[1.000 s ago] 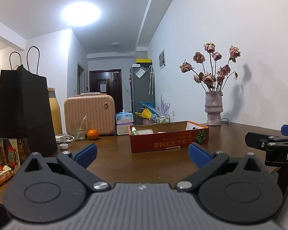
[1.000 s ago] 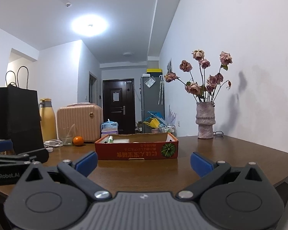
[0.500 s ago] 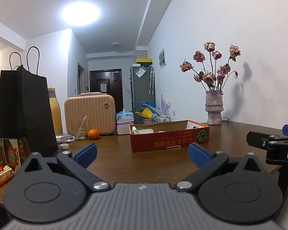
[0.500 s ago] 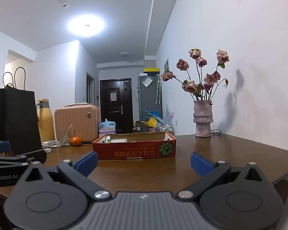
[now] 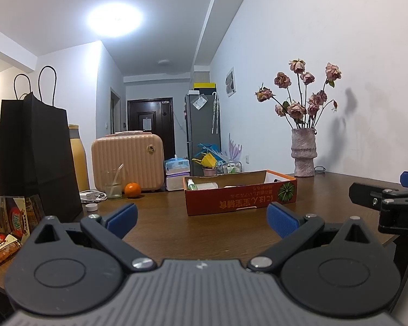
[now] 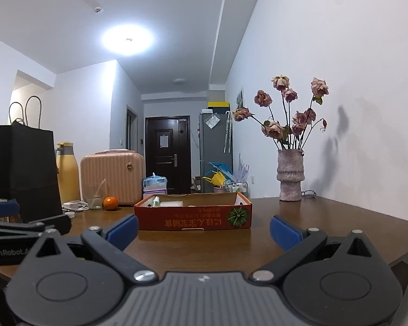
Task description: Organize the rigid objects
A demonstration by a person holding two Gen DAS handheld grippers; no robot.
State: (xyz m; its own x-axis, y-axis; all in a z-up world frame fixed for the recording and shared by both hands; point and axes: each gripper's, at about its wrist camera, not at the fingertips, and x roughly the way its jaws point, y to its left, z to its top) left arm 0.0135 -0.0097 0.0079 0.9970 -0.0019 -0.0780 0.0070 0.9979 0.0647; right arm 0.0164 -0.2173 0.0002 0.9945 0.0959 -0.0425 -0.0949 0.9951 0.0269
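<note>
Straight ahead of both grippers, the shallow red cardboard box point(image 6: 193, 213) lay broadside on the brown wooden table point(image 6: 326, 225), well apart from the near edge. The right gripper point(image 6: 203, 231) faced its middle squarely, while the left gripper point(image 5: 201, 218) had it slightly rightward. Both held their blue-padded fingers wide apart, empty.

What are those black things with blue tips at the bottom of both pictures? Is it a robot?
No robot: a person holds two grabbing tools, each with a camera looking along its fingers. One picture comes from the left gripper, the other from the right gripper. Both are open and hold nothing. Ahead on the brown table sits an orange cardboard box with a small bottle inside. Farther left are an orange, a glass, a peach-coloured case and a black paper bag. A vase of dried roses stands by the wall.
</note>
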